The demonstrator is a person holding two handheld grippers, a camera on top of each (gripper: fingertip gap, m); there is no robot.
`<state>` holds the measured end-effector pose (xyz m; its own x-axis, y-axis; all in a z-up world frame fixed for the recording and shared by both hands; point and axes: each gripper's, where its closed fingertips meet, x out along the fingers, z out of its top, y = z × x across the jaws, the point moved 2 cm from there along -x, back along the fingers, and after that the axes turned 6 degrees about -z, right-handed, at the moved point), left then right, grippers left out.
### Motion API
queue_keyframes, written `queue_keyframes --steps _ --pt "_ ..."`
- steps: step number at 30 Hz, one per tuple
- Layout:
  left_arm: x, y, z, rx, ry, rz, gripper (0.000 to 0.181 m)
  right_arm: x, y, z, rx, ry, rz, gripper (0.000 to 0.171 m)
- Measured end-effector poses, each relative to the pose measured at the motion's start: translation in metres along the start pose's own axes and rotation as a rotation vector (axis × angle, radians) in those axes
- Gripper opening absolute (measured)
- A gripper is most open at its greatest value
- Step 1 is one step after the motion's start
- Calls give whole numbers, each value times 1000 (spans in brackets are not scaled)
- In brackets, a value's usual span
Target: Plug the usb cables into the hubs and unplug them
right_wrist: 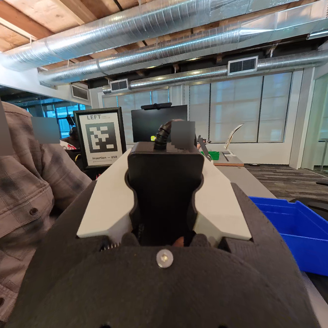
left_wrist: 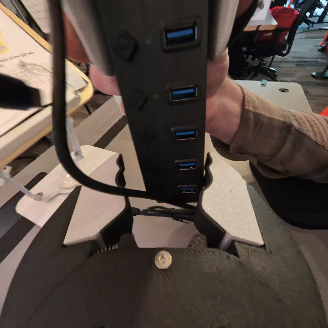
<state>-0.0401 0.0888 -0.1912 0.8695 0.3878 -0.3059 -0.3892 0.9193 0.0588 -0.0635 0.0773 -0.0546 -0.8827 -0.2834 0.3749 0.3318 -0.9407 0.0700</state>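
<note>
Hub (left_wrist: 165,106) first: where is it, and what has hold of it?

— It is up off the table (left_wrist: 284,99), held in the air at both ends. The left gripper (left_wrist: 164,170) has its fingers pressed onto the long edges at the near end. The right gripper (right_wrist: 165,159) is clamped on the far end, where the ribbed cable collar comes out.

— Anything plugged in?

— No. Every blue port (left_wrist: 185,134) I can see is bare. The hub's own black cable (left_wrist: 60,124) loops down the left side and passes under the near end.

— How will it handle?

— I'd judge it a stiff, light plastic bar with smooth sides, so it could slide in the pads when a plug is pushed in. It is best held by the narrow edges, clear of the ports and buttons. The cable looks springy enough to tug at it.

— And the surroundings?

— A pale, flat table with a bundle of dark cables (left_wrist: 165,213) lying on it below the hub. A blue bin (right_wrist: 292,221) sits to the right and a framed sign (right_wrist: 100,138) stands behind. It is an open office with bare ducts (right_wrist: 159,58) overhead. A sleeve (left_wrist: 275,138) comes in from the right.
</note>
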Motion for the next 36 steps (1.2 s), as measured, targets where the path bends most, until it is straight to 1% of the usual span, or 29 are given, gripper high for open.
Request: queue_keyframes --steps 2,4,7,10,13,15,19,21,24,26,27,28,29,30,32,33,34,36 --pt "3 -5 -2 26 -21 -24 65 0 -1 -2 -10 1 -2 63" --pt "1 -5 0 -16 -68 -40 64 -3 -3 -1 1 -10 -4 63" --pt "-2 -5 -1 -20 -42 -47 64 -4 -4 -2 3 -8 -9 64" --pt "-14 -2 -4 17 45 -59 63 -7 -5 -9 -43 72 -33 65" --pt "-32 1 -10 86 179 -71 63 -11 -6 -23 -144 225 -88 76" --pt "-46 4 -12 129 273 -81 63 -15 -4 -34 -194 325 -97 73" --pt "-72 8 -15 218 465 -126 64 -20 -1 -48 -276 463 -112 87" --pt "-81 12 -14 242 525 -131 63 -23 -4 -53 -316 522 -148 87" --pt "-91 19 -16 257 598 -138 64 -27 -2 -52 -342 566 -169 90" --pt "-94 23 -19 254 616 -137 64 -31 -3 -55 -351 612 -185 85" --pt "-94 24 -20 254 614 -135 64 -35 -7 -62 -358 665 -208 81" --pt "-94 22 -21 236 612 -154 64 -38 -12 -69 -381 696 -222 67" --pt "-92 21 -21 234 592 -154 64 -37 -14 -71 -380 688 -223 53" --pt "-89 21 -23 227 580 -148 63 -36 -16 -74 -344 682 -212 49" --pt "-86 24 -31 217 568 -130 64 -39 -22 -81 -326 695 -216 52" --pt "-85 24 -33 205 552 -128 63 -42 -26 -84 -320 712 -228 56" --pt "-85 25 -34 188 543 -133 63 -46 -29 -85 -313 725 -239 62" --pt "-85 29 -35 187 530 -115 64 -52 -31 -82 -333 711 -252 81"
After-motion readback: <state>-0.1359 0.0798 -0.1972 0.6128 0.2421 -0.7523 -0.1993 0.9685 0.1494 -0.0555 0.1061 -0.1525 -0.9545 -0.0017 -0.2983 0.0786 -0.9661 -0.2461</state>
